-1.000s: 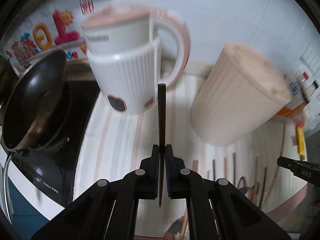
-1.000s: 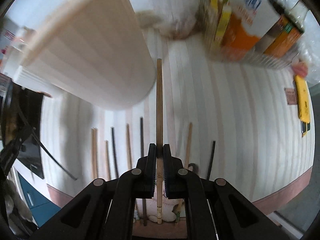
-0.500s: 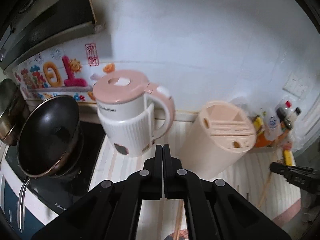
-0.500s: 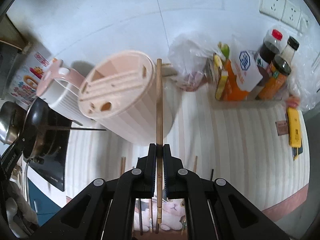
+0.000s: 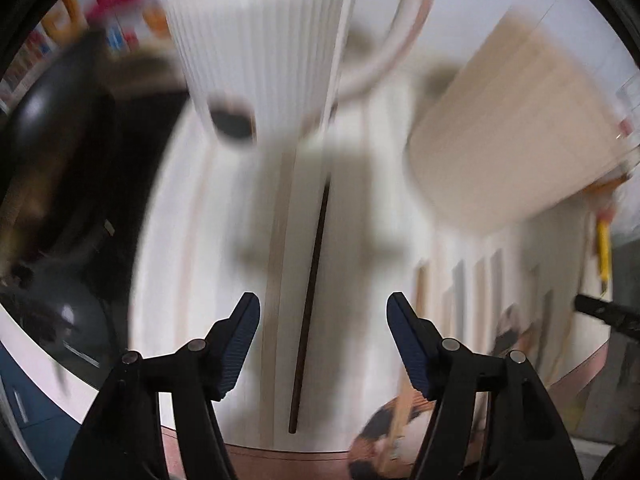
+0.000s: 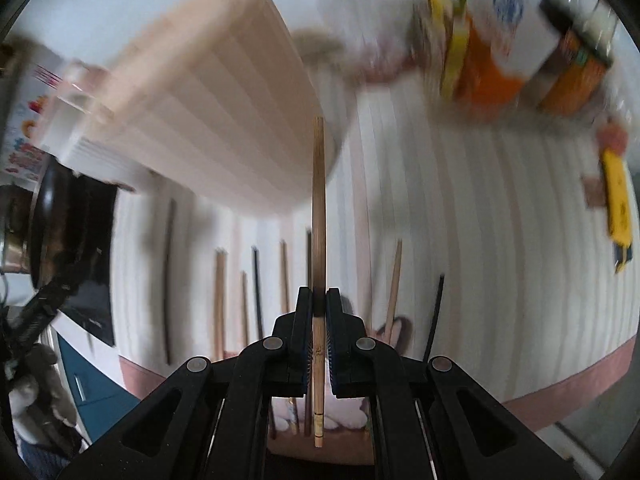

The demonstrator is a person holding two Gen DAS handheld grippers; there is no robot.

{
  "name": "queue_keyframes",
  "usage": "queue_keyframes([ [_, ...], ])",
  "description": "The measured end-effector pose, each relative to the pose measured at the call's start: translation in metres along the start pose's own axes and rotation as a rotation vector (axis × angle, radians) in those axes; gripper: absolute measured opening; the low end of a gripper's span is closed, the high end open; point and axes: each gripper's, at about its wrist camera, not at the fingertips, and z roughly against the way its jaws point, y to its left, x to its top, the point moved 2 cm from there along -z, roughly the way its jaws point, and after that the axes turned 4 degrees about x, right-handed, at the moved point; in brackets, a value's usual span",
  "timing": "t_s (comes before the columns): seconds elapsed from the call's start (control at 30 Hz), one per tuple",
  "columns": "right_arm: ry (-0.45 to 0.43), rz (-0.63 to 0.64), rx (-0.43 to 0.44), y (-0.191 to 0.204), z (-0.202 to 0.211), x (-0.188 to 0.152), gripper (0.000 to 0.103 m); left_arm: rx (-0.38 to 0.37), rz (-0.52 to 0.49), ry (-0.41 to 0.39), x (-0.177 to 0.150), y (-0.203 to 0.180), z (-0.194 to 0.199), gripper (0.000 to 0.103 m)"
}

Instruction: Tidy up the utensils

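My left gripper is open low over the striped mat, with a dark chopstick lying on the mat between its fingers. The pink utensil holder stands ahead to the right. My right gripper is shut on a light wooden chopstick that points forward at the holder's side. Several dark and wooden chopsticks lie in a row on the mat below it. Both views are blurred.
A white and pink kettle stands ahead of the left gripper, a black pan on the stove at left. Sauce bottles and packets line the back right. A yellow tool lies at right.
The left gripper was shut on the dark chopstick, rose up high, and is now down low and open with the chopstick on the mat. The right gripper dropped back toward the mat, still holding its chopstick.
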Motion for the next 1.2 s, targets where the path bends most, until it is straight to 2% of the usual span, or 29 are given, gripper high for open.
queue_keyframes([
  [0.03,0.02,-0.007,-0.006,-0.002,-0.008,-0.002,0.007,0.01,-0.009,0.052,-0.003,0.0,-0.02,0.063],
  [0.13,0.083,-0.022,-0.036,-0.007,-0.035,-0.009,0.007,0.068,-0.048,0.121,-0.005,-0.002,-0.057,0.062],
  [0.2,0.107,-0.029,-0.051,-0.008,-0.047,-0.013,0.007,0.112,-0.074,0.141,-0.003,-0.004,-0.073,0.061],
  [0.27,0.119,-0.034,-0.057,-0.008,-0.053,-0.014,0.007,0.11,-0.092,0.102,0.002,-0.008,-0.072,0.058],
  [0.33,0.124,-0.036,-0.06,-0.008,-0.056,-0.015,0.007,0.107,-0.095,0.082,0.007,-0.014,-0.069,0.029],
  [0.37,0.126,-0.037,-0.061,-0.007,-0.058,-0.015,0.007,0.107,-0.097,0.078,0.008,-0.016,-0.068,0.005],
  [0.57,0.108,-0.022,-0.058,0.004,-0.055,-0.015,0.007,0.082,0.014,0.069,0.002,-0.012,-0.06,0.003],
  [0.67,0.081,-0.01,-0.053,0.008,-0.044,-0.012,0.007,0.101,0.032,0.009,-0.006,-0.013,-0.04,0.003],
  [0.93,-0.003,0.015,-0.032,0.017,-0.012,-0.006,0.007,0.071,0.132,-0.149,-0.025,-0.006,0.029,0.003],
  [1.1,-0.064,0.026,-0.011,0.02,0.013,0.0,0.007,0.066,0.148,-0.267,-0.024,0.013,0.079,0.003],
  [1.2,-0.112,0.03,0.0,0.024,0.031,0.004,0.007,0.055,0.146,-0.352,-0.019,0.011,0.116,0.003],
])
